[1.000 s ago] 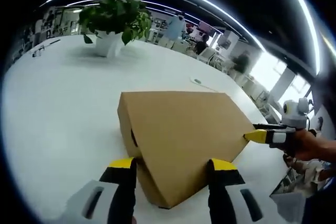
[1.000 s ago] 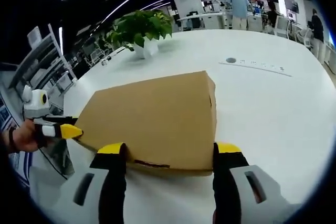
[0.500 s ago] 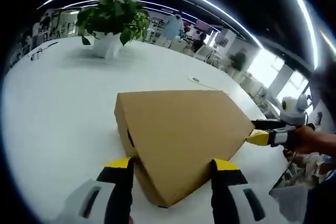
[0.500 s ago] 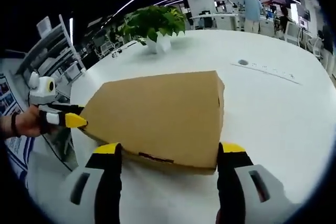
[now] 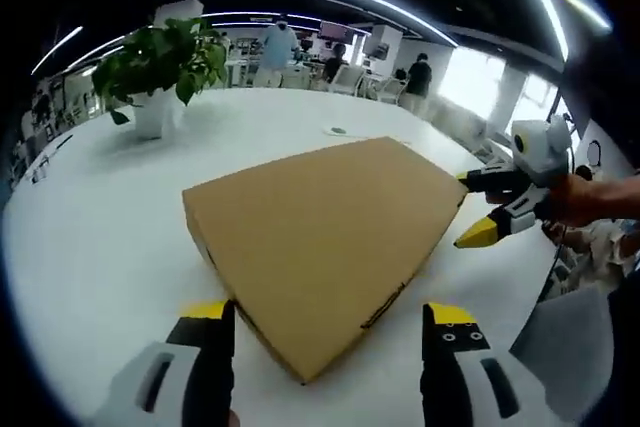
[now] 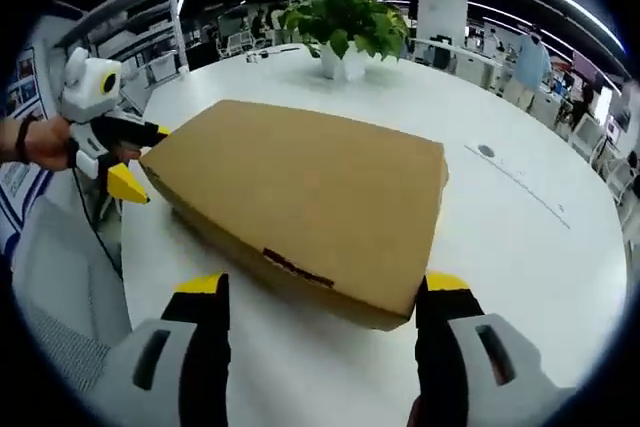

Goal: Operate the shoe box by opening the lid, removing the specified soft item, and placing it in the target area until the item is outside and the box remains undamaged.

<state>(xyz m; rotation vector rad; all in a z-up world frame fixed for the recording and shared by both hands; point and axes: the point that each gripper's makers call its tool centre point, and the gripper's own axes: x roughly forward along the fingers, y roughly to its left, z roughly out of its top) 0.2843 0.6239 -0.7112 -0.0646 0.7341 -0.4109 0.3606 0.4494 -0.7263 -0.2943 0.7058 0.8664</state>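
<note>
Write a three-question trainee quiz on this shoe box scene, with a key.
1. True or false: the shoe box lid is already lifted.
2. What stands on the white table beyond the box? A) potted plant B) kettle C) lamp
3. Fill in: the jaws of the left gripper and right gripper are ____, gripping nothing.

Key: 1 false; 2 A; 3 open.
</note>
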